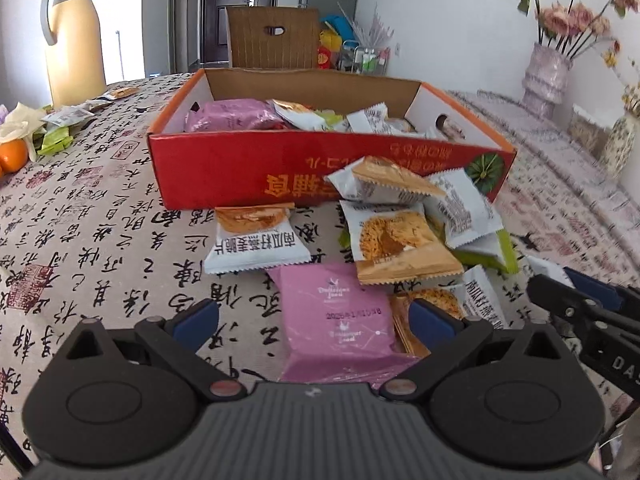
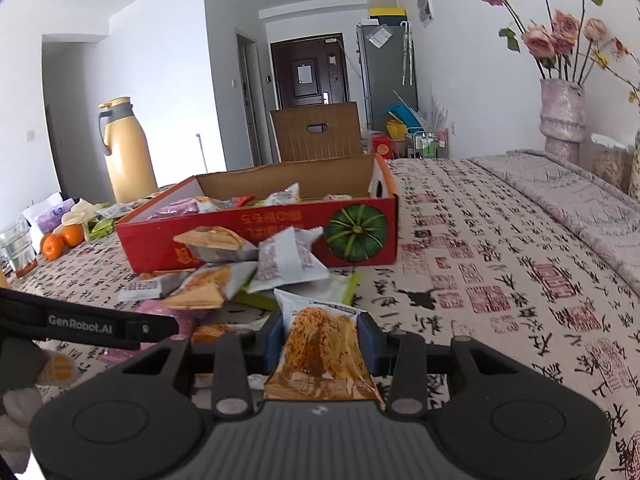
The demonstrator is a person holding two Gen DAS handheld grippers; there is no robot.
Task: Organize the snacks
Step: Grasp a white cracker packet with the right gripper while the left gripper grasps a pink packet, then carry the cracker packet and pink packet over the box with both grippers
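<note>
Left gripper (image 1: pixel 314 318), black frame with blue pads, is standing wide open over the table; the flat pink snack packet (image 1: pixel 340 320) is lying between its fingers, touching neither pad. The packet's near end is passing out of sight under the gripper body. An orange-and-white cracker packet (image 1: pixel 430 308) is tucked behind the right-hand pad, mostly hidden.

Right gripper (image 2: pixel 324 338) is sitting nearly closed, both blue pads pressing the sides of an orange-and-white oat cracker packet (image 2: pixel 322 350). The packet's lower edge is disappearing behind the gripper body; the print on its top is too blurred to read.

The loose heap of white, orange and green snack packets (image 1: pixel 404 216) is lying on the calligraphy-print tablecloth (image 1: pixel 92 232), against the front wall of the red cardboard box with a green pumpkin picture (image 1: pixel 224 164). The green packets are showing only as edges beneath the others. Inside the box more packets are showing above the rim, a purple one (image 1: pixel 234 116) plainest; those deeper in are hidden by the front wall.

In the left view, the right gripper is being cut off at the right edge. In the right view, the left gripper's arm is crossing the lower left.

A tall yellow thermos jug with grey handle (image 1: pixel 72 40) is standing at the far left, with oranges (image 2: pixel 62 240) near it. A pink vase of dried roses (image 2: pixel 562 116) is standing at the far right.
</note>
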